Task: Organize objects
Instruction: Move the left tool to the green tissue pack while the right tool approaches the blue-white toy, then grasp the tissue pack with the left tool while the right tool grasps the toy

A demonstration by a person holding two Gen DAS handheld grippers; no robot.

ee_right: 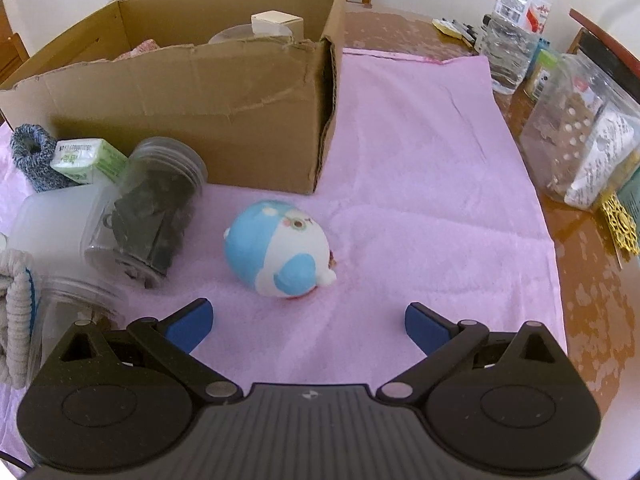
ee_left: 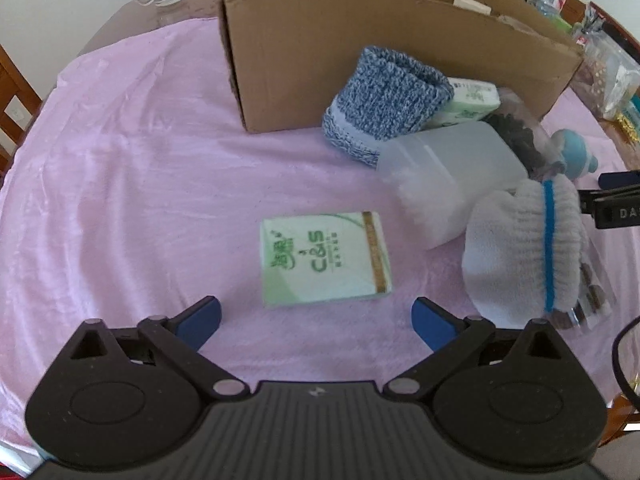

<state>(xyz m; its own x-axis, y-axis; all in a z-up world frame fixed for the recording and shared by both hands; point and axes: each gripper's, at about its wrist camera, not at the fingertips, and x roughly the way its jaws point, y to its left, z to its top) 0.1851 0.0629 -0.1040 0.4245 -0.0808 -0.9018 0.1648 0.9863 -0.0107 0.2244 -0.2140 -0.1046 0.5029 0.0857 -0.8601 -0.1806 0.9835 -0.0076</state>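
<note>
1. Tissue pack (ee_left: pixel 325 257) lies flat just ahead of the left gripper (ee_left: pixel 318 322), centred between wide-spread empty jaws, long axis running away from it.
2. Blue-and-white plush toy (ee_right: pixel 280 249) sits just ahead of the right gripper (ee_right: pixel 308 326), likewise wide and empty.
3. Cardboard box (ee_right: pixel 224 108) stands beyond both.
</note>
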